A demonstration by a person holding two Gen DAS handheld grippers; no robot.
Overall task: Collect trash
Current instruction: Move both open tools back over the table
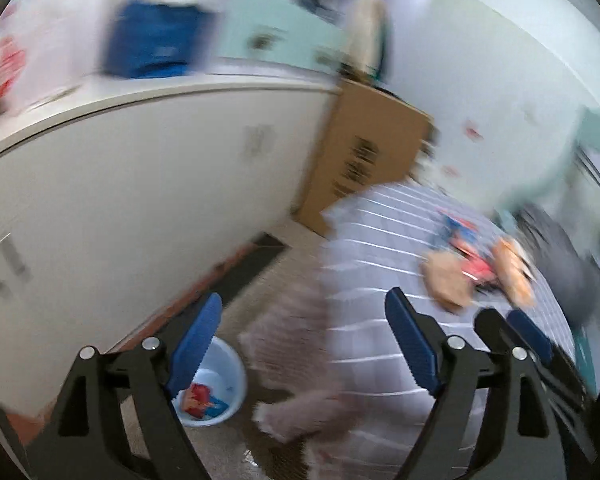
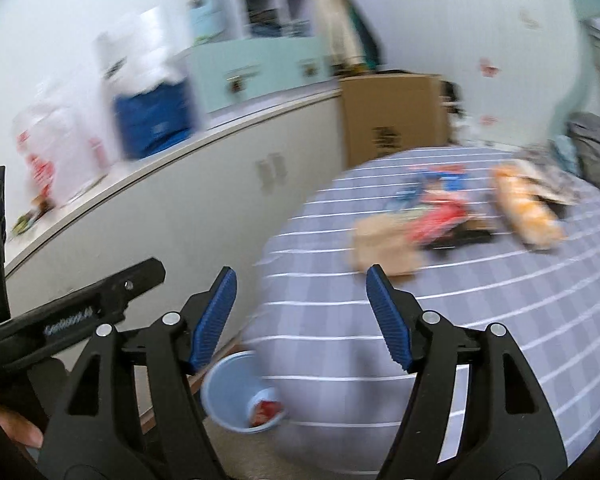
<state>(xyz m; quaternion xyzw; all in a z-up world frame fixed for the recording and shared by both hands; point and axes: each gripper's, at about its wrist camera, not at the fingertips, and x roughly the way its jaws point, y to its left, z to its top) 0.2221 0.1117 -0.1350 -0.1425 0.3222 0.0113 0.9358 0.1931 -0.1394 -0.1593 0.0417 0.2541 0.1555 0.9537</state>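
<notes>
Both tools are empty with their jaws spread: nothing sits between the blue pads of the left gripper [image 1: 304, 344] or the right gripper [image 2: 300, 320]. The trash lies ahead of the right gripper and slightly to its right, on the striped bedcover [image 2: 500, 320]: a tan paper piece [image 2: 384, 246] nearest the fingertips, a red wrapper [image 2: 440, 220] just beyond it, and an orange packet [image 2: 528, 212] farther right. All are blurred, so their exact make is unclear. They look light, thin and crinkly, likely to slide on the cloth, so a pinch across a raised edge or fold should hold better than a flat press. The pale blue bin [image 2: 240, 392] sits below and left of the right gripper's fingertips, on the floor beside the bed, with a red scrap already inside.
</notes>
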